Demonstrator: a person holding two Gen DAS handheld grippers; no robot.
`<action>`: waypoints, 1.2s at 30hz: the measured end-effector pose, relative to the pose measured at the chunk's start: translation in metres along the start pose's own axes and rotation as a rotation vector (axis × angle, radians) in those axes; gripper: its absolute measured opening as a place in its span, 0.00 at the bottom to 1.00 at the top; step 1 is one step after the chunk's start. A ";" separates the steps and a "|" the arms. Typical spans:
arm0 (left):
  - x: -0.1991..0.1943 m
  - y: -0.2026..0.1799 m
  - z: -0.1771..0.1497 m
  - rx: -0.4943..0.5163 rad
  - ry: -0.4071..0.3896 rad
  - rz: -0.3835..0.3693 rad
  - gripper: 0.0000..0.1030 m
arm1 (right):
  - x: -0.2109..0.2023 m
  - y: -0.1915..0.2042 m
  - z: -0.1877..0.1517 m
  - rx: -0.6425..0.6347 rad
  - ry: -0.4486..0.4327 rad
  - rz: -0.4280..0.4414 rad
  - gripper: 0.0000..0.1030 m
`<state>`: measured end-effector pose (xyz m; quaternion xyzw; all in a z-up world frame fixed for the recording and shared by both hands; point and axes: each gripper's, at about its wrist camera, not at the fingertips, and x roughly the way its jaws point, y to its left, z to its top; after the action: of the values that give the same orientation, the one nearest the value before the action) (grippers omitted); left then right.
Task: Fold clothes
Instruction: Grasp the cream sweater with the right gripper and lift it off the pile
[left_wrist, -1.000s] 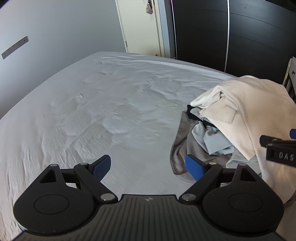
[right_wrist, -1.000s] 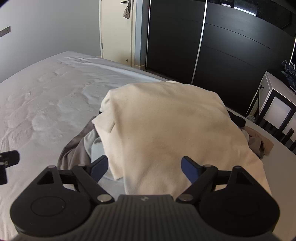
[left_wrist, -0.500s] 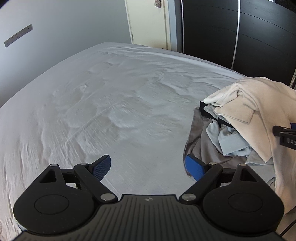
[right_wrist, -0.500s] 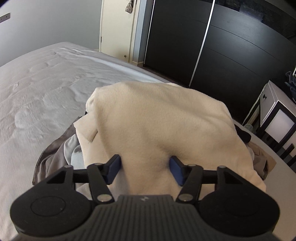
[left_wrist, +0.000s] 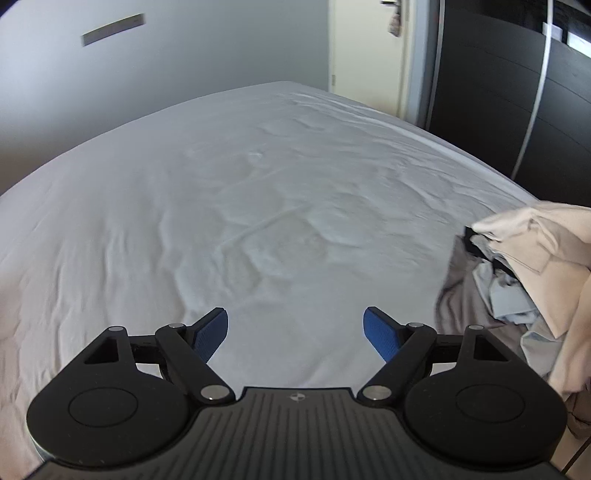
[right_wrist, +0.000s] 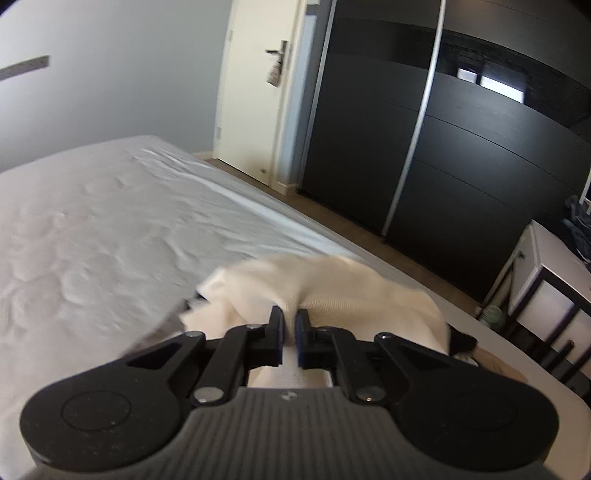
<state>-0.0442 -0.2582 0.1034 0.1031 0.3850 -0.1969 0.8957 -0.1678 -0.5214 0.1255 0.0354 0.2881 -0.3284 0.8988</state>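
Two grippers over the bed (left_wrist: 258, 206). Right gripper (right_wrist: 290, 332) jaws have just closed and now pinch a fold of the cream garment (right_wrist: 332, 291), topmost on the clothes pile (left_wrist: 517, 280) at the bed's right edge. Left gripper (left_wrist: 295, 332) jaws spread wide, having just narrowed slightly, nothing between them, above bare wrinkled sheet, pile off to its right. Dark wardrobe (right_wrist: 461, 147) and door (right_wrist: 258, 110) behind.

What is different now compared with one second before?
The right tongs have just been closing and now pinch the cream garment, lifting it from the pile. The left tongs shifted left over the bed sheet, staying open and empty.
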 end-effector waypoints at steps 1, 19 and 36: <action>-0.006 0.011 -0.001 -0.018 -0.009 0.009 0.92 | -0.006 0.008 0.007 -0.002 -0.007 0.024 0.07; -0.102 0.238 -0.048 -0.305 -0.095 0.258 0.90 | -0.175 0.299 0.042 -0.269 -0.151 0.671 0.07; -0.147 0.337 -0.113 -0.440 -0.013 0.370 0.90 | -0.222 0.439 -0.046 -0.433 0.078 0.969 0.10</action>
<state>-0.0643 0.1244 0.1449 -0.0264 0.3876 0.0573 0.9197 -0.0591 -0.0400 0.1525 -0.0096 0.3329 0.1930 0.9230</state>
